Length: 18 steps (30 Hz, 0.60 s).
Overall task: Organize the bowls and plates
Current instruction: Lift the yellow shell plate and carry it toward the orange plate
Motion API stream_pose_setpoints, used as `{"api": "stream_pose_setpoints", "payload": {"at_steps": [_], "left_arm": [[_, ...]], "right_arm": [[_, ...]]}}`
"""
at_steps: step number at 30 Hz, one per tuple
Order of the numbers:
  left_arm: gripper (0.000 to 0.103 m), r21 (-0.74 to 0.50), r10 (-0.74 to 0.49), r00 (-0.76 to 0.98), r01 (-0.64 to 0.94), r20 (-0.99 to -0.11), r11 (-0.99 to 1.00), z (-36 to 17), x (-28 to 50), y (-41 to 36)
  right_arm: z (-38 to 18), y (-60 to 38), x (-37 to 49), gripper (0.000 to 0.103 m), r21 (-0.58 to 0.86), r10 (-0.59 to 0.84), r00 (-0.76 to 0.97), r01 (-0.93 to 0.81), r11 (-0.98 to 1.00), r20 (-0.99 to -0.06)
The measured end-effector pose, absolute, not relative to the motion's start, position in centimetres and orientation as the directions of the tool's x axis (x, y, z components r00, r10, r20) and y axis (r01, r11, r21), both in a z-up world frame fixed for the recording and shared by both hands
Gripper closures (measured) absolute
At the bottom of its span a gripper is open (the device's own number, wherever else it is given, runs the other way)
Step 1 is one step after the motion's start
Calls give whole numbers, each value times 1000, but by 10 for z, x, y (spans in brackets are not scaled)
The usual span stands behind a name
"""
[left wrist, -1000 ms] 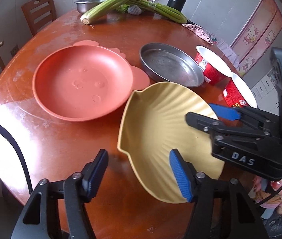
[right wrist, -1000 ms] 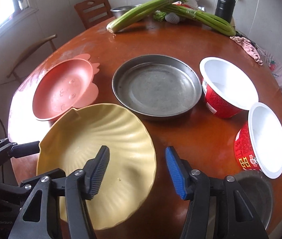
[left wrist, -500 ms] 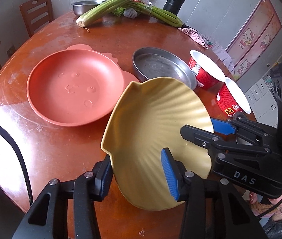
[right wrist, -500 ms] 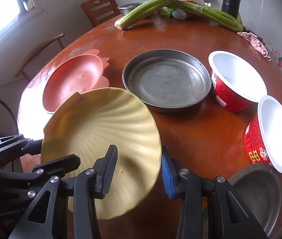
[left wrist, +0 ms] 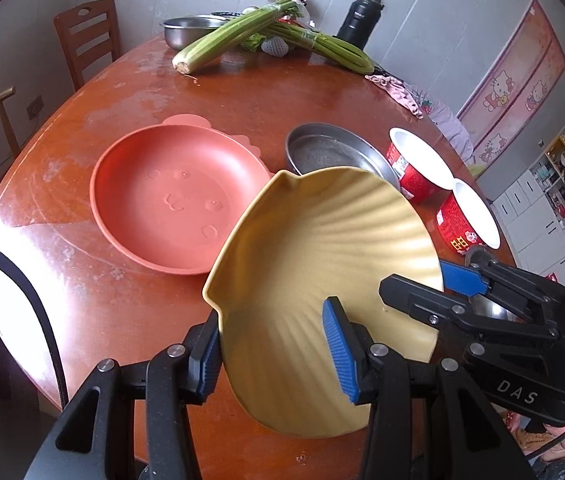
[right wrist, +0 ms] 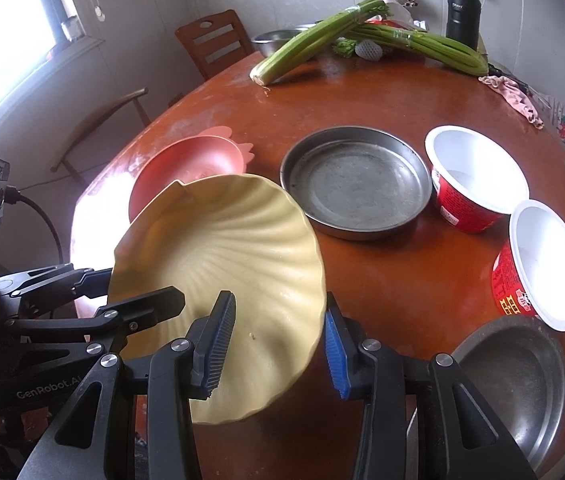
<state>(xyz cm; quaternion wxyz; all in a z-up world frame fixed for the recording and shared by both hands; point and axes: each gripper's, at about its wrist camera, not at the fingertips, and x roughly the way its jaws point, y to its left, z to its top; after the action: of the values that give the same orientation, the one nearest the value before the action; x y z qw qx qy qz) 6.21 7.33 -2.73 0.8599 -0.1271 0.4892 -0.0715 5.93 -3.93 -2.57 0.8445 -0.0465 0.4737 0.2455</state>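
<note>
The yellow shell-shaped plate (left wrist: 322, 280) hangs tilted between both tools, clear of the round wooden table (left wrist: 242, 92). The left gripper (left wrist: 274, 354) straddles the plate's near-left rim, its jaws wide apart with one finger under the rim and one over the ribbed face; whether the pads press on it cannot be told. The right gripper (right wrist: 280, 336) straddles the opposite rim the same way, one pad (right wrist: 222, 332) above the face, and its contact is equally unclear.

Writing: "DAS" shows on the right tool's body in the left view; "GenRobot.AI" shows on the left tool's body in the right view. The red noodle cups (right wrist: 478, 182) carry print too small to read.

Beyond the left jaws lies the pink plate (left wrist: 174, 200), partly hidden by the yellow one. Ahead of the right jaws sits a round metal pan (right wrist: 356, 184); a second metal dish (right wrist: 522, 368) is cut off behind the right finger. Celery (right wrist: 314, 46) and a black flask (right wrist: 462, 10) stand at the far edge.
</note>
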Motion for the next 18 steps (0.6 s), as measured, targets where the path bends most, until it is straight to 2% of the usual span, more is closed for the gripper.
{"api": "stream_pose_setpoints", "payload": {"at_steps": [18], "left_arm": [[56,-256,-179,554,-65,-813,964,-8,74,122]], "right_arm": [[-3,8,71,58,168,418,441,-501,849,-794]]}}
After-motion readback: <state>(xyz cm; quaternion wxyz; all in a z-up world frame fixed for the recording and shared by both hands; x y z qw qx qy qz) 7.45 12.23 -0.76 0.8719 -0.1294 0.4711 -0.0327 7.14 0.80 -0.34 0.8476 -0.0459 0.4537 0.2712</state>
